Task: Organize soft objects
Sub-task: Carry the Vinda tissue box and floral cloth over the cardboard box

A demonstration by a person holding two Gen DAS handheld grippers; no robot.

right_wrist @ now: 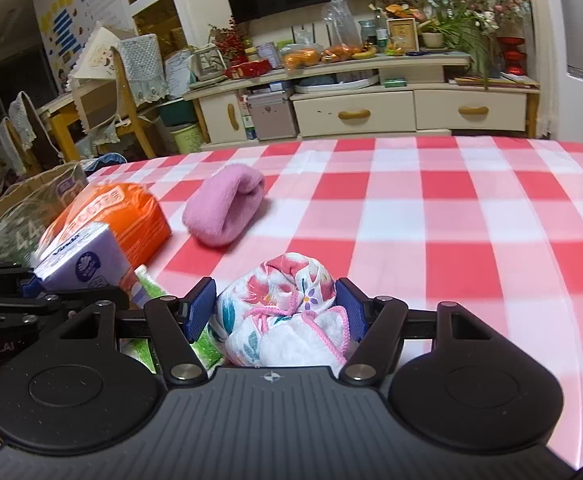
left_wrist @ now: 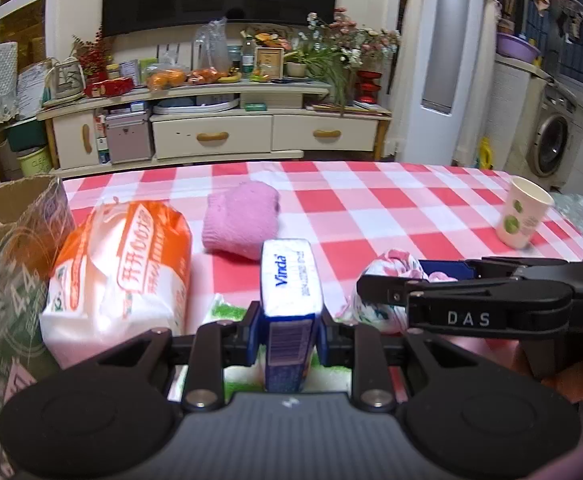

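My left gripper (left_wrist: 287, 320) is shut on a blue-and-white Vinda tissue pack (left_wrist: 289, 276), which stands on edge between the pads; the pack (right_wrist: 79, 260) also shows at the left of the right wrist view. My right gripper (right_wrist: 275, 304) is shut on a balled floral cloth (right_wrist: 283, 312) with pink trim, its blue pads pressing both sides. In the left wrist view that cloth (left_wrist: 383, 300) lies partly behind a finger (left_wrist: 451, 300) of the right gripper. The two grippers are side by side, low over the red-and-white checked table (right_wrist: 451, 208).
A folded pink towel (left_wrist: 241, 220) lies further back. At the left, an orange-and-white soft pack (left_wrist: 119, 272) sits beside a cardboard box (left_wrist: 11, 208) wrapped in clear tape. A green-and-white packet (left_wrist: 223, 308) lies under the grippers. A paper cup (left_wrist: 525, 212) stands at the right edge.
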